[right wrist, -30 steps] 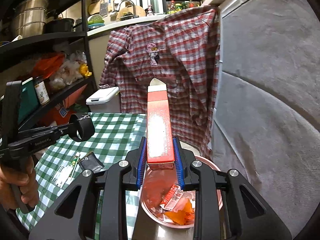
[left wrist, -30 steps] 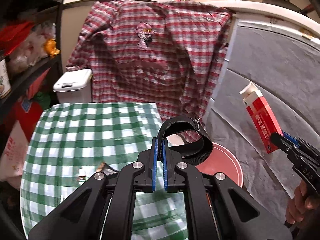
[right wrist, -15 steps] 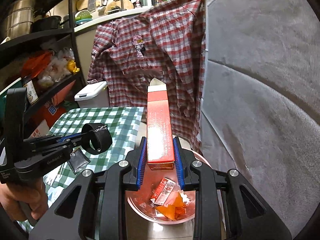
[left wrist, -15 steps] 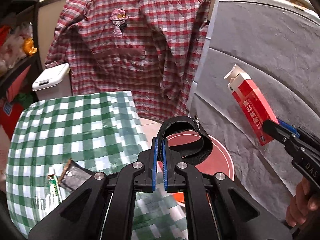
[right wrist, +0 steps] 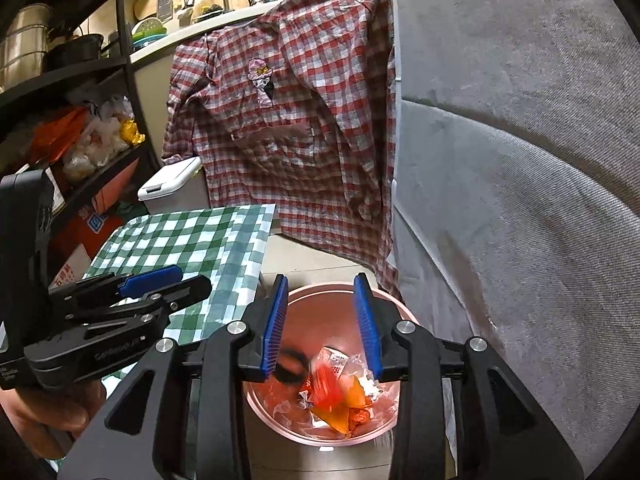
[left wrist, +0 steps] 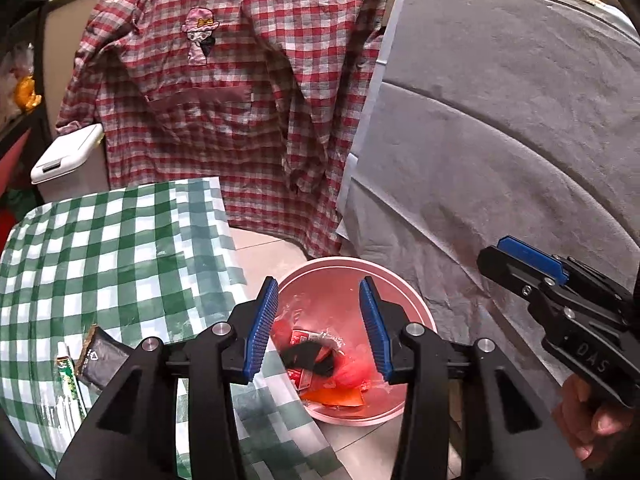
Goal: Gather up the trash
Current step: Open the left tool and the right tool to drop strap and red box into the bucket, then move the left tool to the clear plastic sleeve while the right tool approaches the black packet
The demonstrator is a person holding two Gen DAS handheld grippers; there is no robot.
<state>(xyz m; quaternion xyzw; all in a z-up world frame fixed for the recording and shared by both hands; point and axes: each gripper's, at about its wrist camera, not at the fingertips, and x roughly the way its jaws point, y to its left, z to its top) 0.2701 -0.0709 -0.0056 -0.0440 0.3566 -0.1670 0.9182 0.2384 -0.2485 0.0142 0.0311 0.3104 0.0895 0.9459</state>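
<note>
Pink bin [left wrist: 404, 280] holds crumpled red-orange wrappers [right wrist: 332, 396]; both grippers [left wrist: 318, 328] [right wrist: 320, 320] just opened, empty.

- Warm indoor light falls evenly in both views; no lamp shows.
- Fisheye bending curves the grey cloth [left wrist: 500, 152] and shelves [right wrist: 72, 80] near the edges, and the corners go black.
- Glare whitens the green checked surface [left wrist: 120, 248] in patches.
- Trash inside the pink bin [right wrist: 384, 300] smears with motion blur.
- The shelves sit in shadow.
</note>
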